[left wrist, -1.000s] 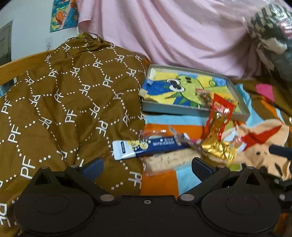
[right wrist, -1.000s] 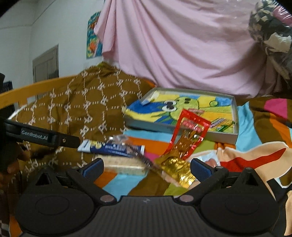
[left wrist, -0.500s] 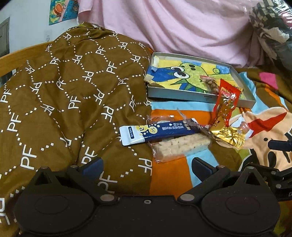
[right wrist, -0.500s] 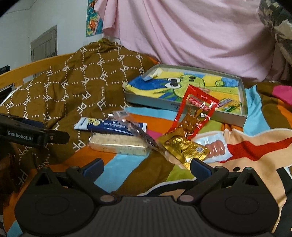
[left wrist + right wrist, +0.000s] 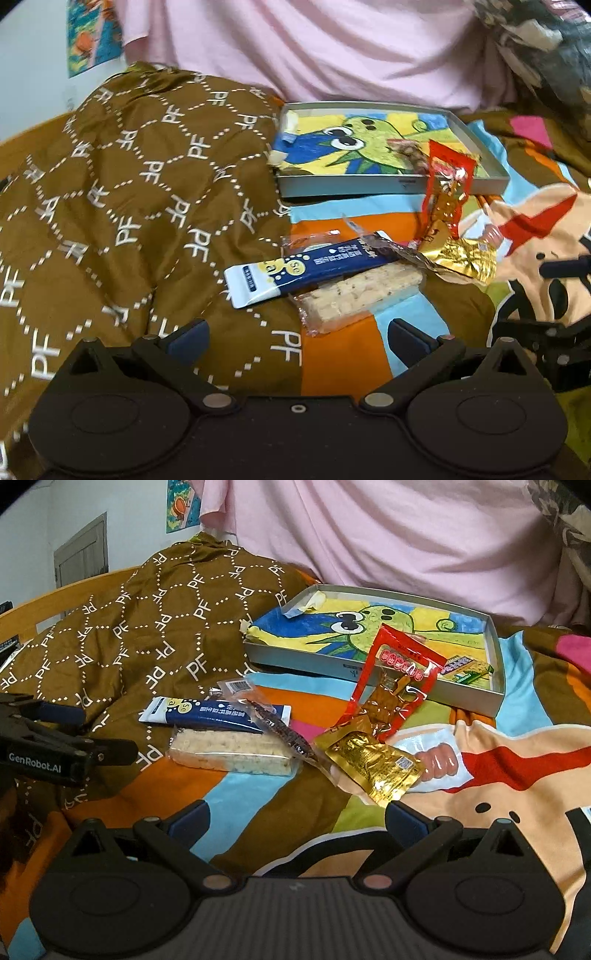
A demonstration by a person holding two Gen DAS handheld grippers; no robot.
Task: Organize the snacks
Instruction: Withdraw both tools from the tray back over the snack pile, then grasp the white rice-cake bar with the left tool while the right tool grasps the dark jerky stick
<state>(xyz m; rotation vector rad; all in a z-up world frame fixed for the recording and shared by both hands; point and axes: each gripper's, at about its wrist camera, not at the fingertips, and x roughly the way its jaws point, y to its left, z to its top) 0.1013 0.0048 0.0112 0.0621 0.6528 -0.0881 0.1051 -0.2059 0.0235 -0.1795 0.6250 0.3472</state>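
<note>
Bedding fills both views: a brown quilt on the left, a colourful cartoon sheet on the right, pink fabric behind. Grey tray sits at the sheet's far edge, with one small green-wrapped bar in its right corner. Left outside, heaped just before the tray's near edge: red packet leaning against it, gold packet, pale rice bar, blue bar, dark thin stick, pink sausage pack. Judgement: early stage, most snacks unsorted. Left gripper and right gripper both spread wide, empty, short of the pile.
</note>
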